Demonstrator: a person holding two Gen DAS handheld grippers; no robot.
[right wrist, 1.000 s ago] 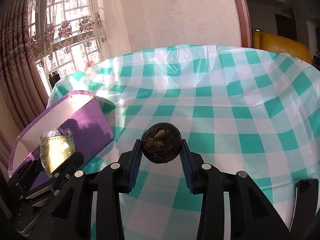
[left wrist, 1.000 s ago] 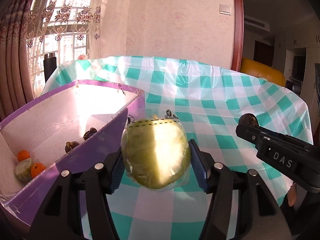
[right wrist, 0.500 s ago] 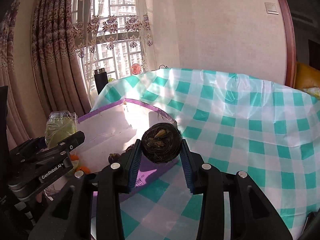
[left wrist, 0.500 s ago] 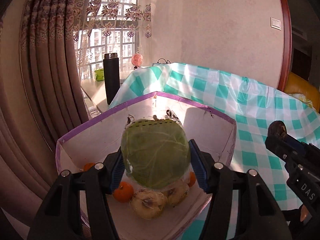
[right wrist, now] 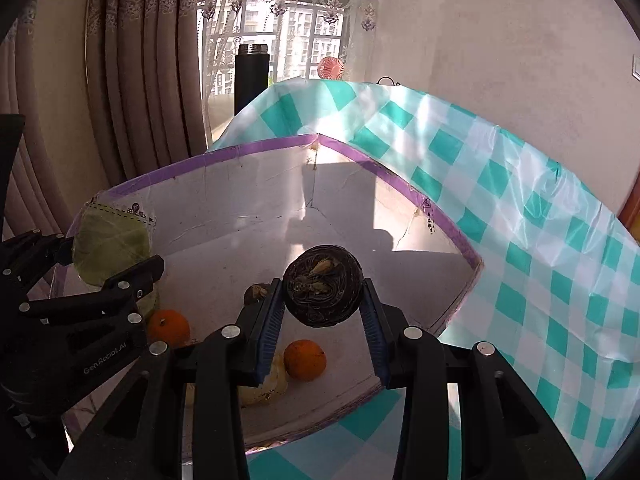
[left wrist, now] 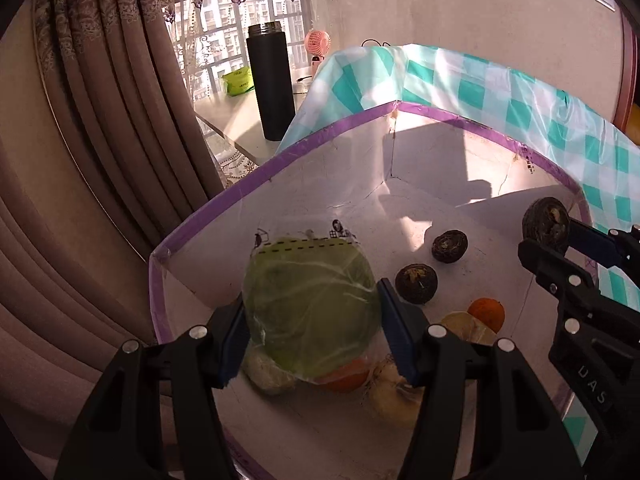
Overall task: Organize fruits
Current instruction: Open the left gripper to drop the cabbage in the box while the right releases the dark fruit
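Note:
My left gripper (left wrist: 314, 320) is shut on a green cabbage wrapped in clear plastic (left wrist: 308, 304), held above the white box with purple-taped rim (left wrist: 280, 162). My right gripper (right wrist: 323, 308) is shut on a dark brown round fruit (right wrist: 323, 285), also over the box (right wrist: 256, 146). In the left wrist view the right gripper (left wrist: 550, 236) comes in from the right with that fruit (left wrist: 545, 222). On the box floor lie two more dark fruits (left wrist: 416, 283) (left wrist: 449, 245), oranges (right wrist: 305, 359) (right wrist: 168, 327) and pale yellowish fruits (left wrist: 394, 398). The cabbage (right wrist: 110, 246) shows at left in the right wrist view.
The box sits at the edge of a table covered by a teal-and-white checked cloth (right wrist: 520, 216). Behind it a side surface holds a tall black flask (left wrist: 270, 84), a pink fan (left wrist: 319, 42) and a green packet (left wrist: 239, 82). Brown curtains (left wrist: 92, 120) hang at left.
Both grippers have swung left from over the checked cloth to above the open box, each still holding its item. The box floor and its fruits now lie beneath them.

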